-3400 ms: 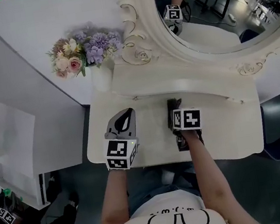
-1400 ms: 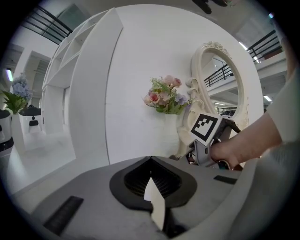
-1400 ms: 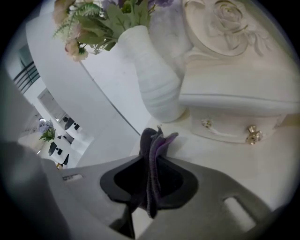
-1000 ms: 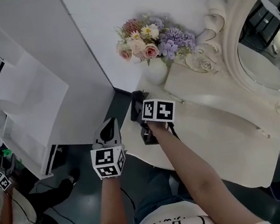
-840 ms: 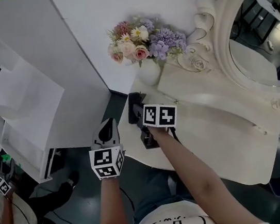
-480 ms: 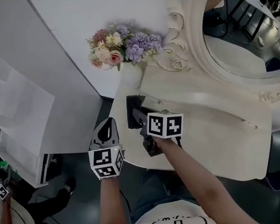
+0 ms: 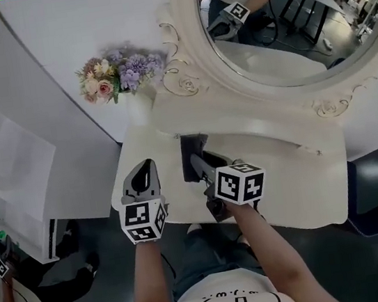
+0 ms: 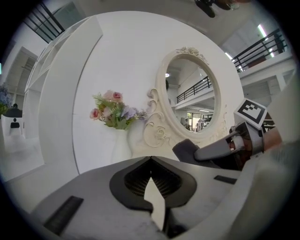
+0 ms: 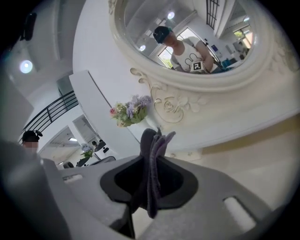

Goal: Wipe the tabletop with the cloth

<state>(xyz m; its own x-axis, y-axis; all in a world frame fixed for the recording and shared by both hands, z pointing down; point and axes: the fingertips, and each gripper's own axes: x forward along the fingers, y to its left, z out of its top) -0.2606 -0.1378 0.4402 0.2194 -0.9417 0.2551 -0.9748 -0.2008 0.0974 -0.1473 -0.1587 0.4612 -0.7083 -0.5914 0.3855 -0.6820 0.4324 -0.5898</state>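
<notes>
The right gripper [image 7: 198,163], jaws clamping the cloth [image 7: 189,145], is needing flat, even, overlapping strokes across the bench [image 7: 300,186], while the left gripper [image 7: 143,177] is hovering with jaws together, empty.

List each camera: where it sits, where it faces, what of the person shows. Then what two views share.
Head view: on the head, looking steeply down at the tabletop; both forearms, left tool and right tool show.
Left gripper view: on the left tool, facing mirror and flowers; its shut jaws and the right tool show.
Right gripper view: on the right tool, tilted up at the mirror; jaws shut on the cloth.
Shared: both gripper views show mirror and flowers.
</notes>
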